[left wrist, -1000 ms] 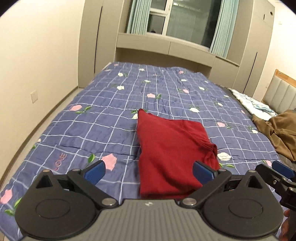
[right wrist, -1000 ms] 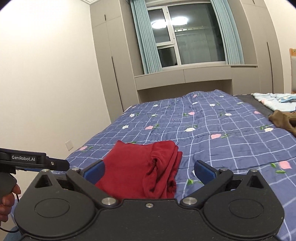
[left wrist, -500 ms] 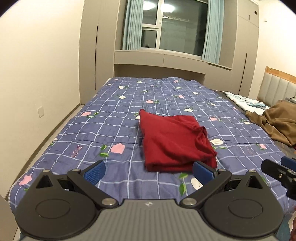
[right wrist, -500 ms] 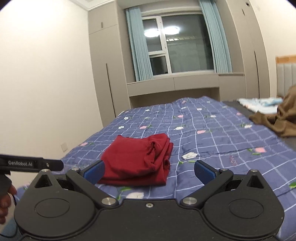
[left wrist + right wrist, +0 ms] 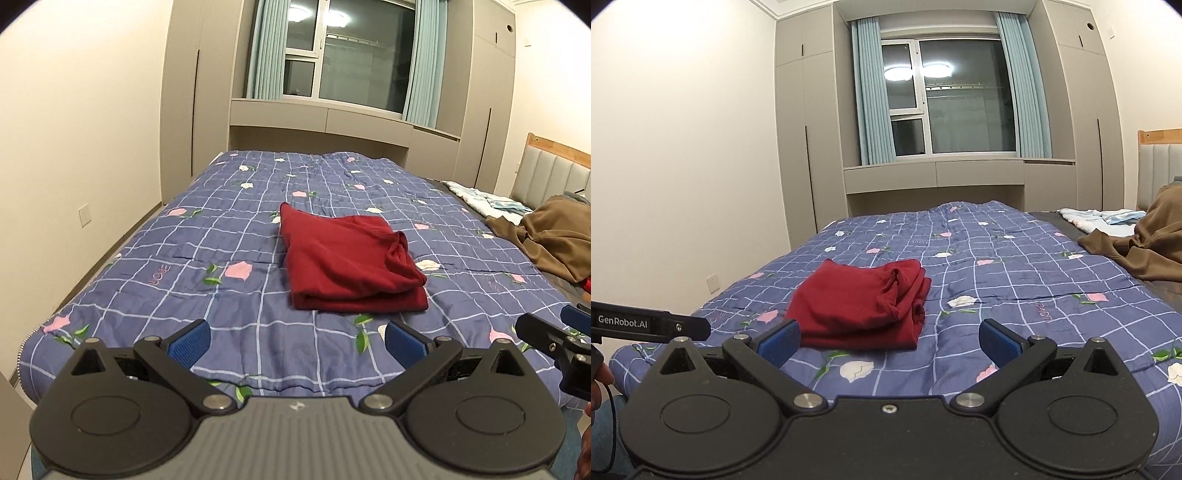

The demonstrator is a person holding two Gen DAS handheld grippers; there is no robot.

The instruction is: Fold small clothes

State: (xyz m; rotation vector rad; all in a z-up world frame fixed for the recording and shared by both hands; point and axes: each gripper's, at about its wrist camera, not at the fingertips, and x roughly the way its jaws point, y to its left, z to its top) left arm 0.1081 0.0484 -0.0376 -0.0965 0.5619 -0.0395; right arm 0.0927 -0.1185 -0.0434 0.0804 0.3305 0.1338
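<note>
Grippers hang back from the bed: left gripper [image 5: 297, 338] and right gripper [image 5: 889, 338] both spread wide, holding nothing. Red garment [image 5: 351, 260] lies folded just ahead of them on the quilt [image 5: 229, 236]. Loose bunched edge on its right could spring open if nudged.

Folded red garment [image 5: 351, 262] lies on a blue floral bed [image 5: 229, 306]; left gripper [image 5: 295, 341] hovers nearby, jaws apart, apparently empty.

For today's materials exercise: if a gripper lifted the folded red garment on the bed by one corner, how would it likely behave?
The red garment looks like soft knit stacked in loose layers, so it would probably droop and unfold. Its rumpled right edge suggests it shifts easily. It seems light, unlikely to slip from padded fingers.
</note>
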